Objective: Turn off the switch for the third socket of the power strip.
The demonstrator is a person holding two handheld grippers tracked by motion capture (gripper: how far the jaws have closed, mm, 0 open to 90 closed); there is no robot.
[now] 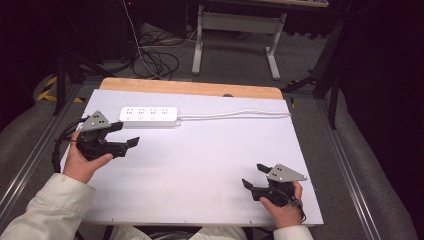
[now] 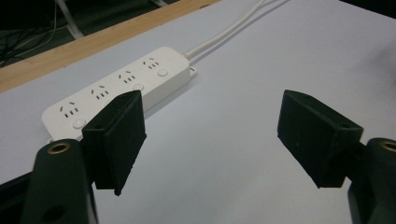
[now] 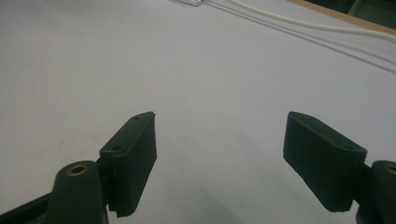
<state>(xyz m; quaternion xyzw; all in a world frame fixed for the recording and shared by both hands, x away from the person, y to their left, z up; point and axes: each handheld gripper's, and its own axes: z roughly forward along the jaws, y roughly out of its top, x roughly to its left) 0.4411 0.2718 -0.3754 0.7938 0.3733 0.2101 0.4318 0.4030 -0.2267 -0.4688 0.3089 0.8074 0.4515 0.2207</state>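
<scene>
1. One white power strip [image 1: 149,116] lies flat near the far left corner of the worktop [image 1: 210,165], its long side along the far edge. In the left gripper view it carries four socket groups, each with a round button beside it.
2. One white cable [image 1: 235,114] leaves the strip's right end and runs along the far edge to the far right corner, lying on the sheet.
3. The worktop is a pale sheet over a wooden board; a strip of bare wood [image 1: 190,88] shows along the far edge.
4. Two grippers, one in each hand. The left gripper [image 1: 126,135] is at the left edge, just in front of the strip and apart from it; its jaws are released, spread wide with bare sheet between them.
5. The right gripper [image 1: 253,175] is near the near right corner, well apart from the strip; its jaws are also spread wide and grasp nothing.
6. Nothing lies between the left gripper and the strip.
7. Beyond the worktop: the white legs of another table [image 1: 235,37] and a tangle of cables [image 1: 155,60] on the grey floor.
</scene>
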